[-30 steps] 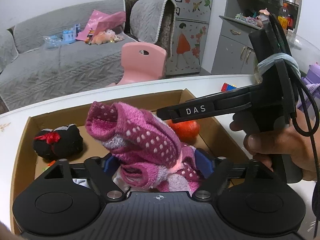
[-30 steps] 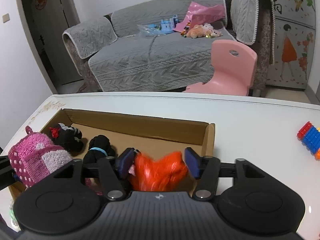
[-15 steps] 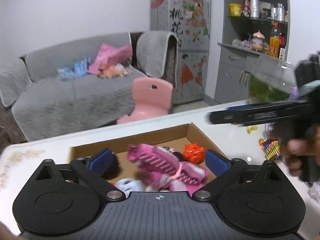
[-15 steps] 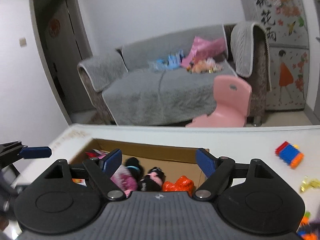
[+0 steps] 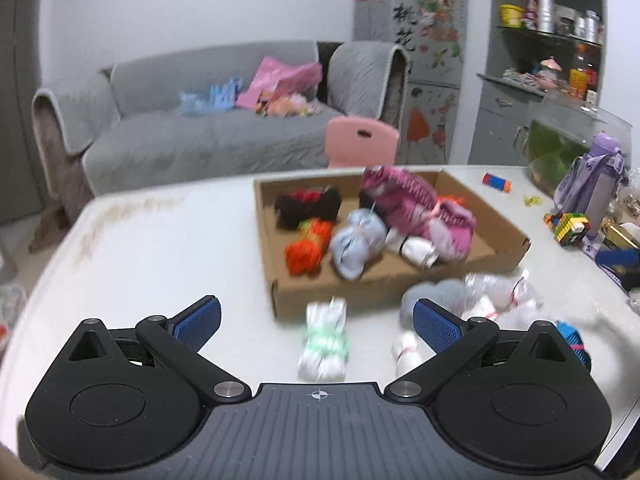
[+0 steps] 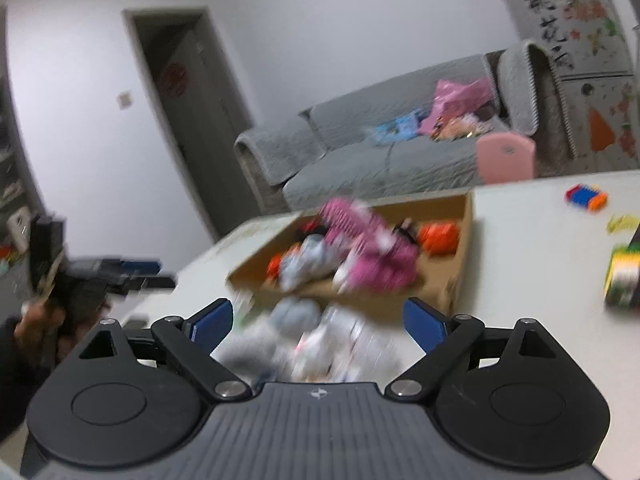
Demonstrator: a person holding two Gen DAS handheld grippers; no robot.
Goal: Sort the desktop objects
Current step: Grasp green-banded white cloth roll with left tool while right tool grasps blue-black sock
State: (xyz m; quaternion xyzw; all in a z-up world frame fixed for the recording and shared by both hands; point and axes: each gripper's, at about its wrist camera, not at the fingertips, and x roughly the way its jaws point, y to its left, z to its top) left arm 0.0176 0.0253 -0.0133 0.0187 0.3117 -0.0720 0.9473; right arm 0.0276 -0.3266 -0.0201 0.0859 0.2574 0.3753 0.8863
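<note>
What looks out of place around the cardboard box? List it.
Several sock bundles lie on the table outside the cardboard box: a white-green one, a grey one and small white ones. Inside, the pink sock sprawls loosely over the others.

Your cardboard box (image 5: 400, 288) lies flat on the table, open-topped and shallow. Inside you have a pink dotted sock (image 5: 416, 208) sprawled across the middle, a black bundle (image 5: 308, 208) at the far left, an orange bundle (image 5: 308, 246) and a pale blue bundle (image 5: 356, 244) nearer you. In front of the box lie a green-white roll (image 5: 324, 344), a grey bundle (image 5: 436, 292) and white bundles (image 5: 500, 292).
</note>
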